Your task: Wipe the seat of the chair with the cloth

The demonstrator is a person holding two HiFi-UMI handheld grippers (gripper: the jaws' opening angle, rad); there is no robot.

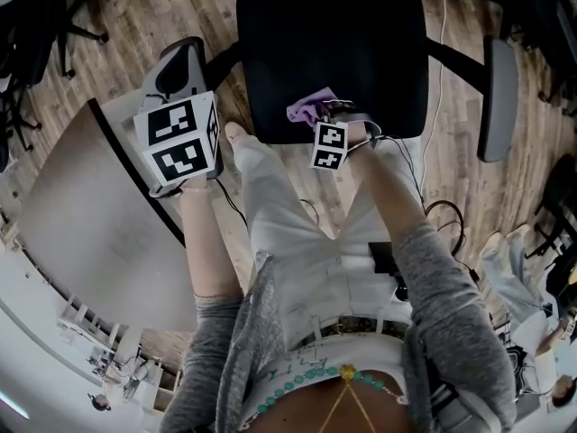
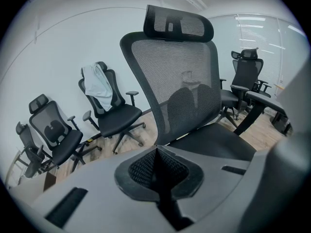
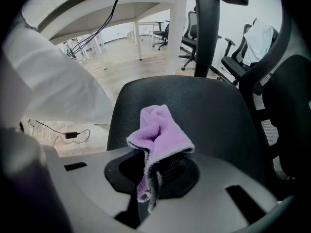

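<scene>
Lilac terry cloth (image 3: 160, 132) is pinched in the right gripper (image 3: 153, 173), whose jaws are closed tight on its lower edge, so that the rest stands up from them in a loose, folded bunch. In the head view the same cloth (image 1: 310, 108) sits at the near edge of the black chair seat (image 1: 334, 43), left of its middle, with the right gripper (image 1: 335, 113) reaching in from the person's side. It appears to lie against the fabric there, though neither view settles whether it truly touches. From the right gripper view the seat (image 3: 204, 101) spreads out dark behind the cloth, and a white trouser leg (image 3: 53, 81) fills the left. The left gripper (image 1: 179, 61) is held well apart from the cloth, off the seat's left side and above the curved edge of a pale table (image 1: 81, 233). Its jaws (image 2: 158, 171) are pressed together with nothing between them. That gripper faces the chair's mesh backrest (image 2: 180, 81) and headrest (image 2: 179, 22). Beyond these, other office chairs stand along a white wall, and one (image 2: 114, 113) has a pale garment (image 2: 97, 87) draped over its back. A grey armrest (image 1: 499, 97) juts out on the seat's right, over a wood-plank floor (image 1: 117, 16).
</scene>
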